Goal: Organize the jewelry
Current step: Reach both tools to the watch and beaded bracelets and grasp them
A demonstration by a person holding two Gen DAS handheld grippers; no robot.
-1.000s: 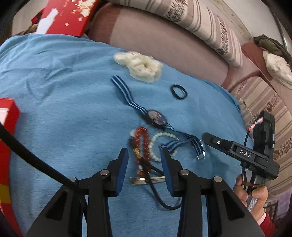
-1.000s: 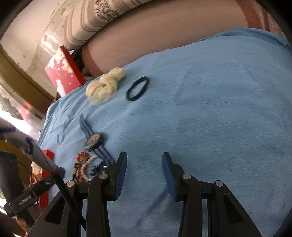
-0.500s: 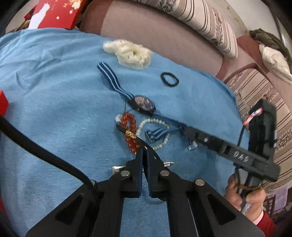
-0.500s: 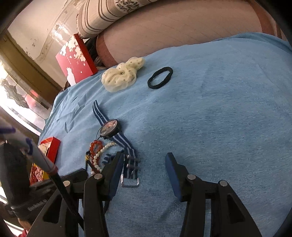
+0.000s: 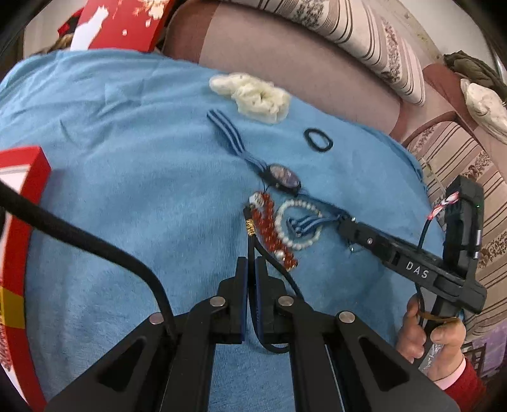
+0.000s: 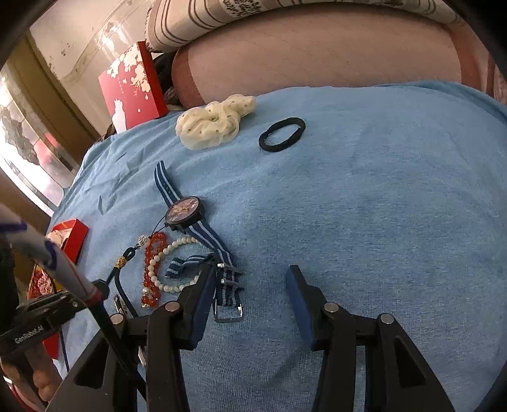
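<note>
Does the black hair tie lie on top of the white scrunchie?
No, the black hair tie lies flat on the blue cloth, apart from the white scrunchie, with bare cloth between them.

A blue cloth (image 6: 364, 206) covers the sofa seat; behind it, a striped cushion (image 6: 285, 9), with bright window light (image 6: 19, 133) beside it

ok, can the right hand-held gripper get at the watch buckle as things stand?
Probably yes: the right hand-held gripper is open, and the watch buckle lies uncovered on the blue cloth beside its left finger.
</note>
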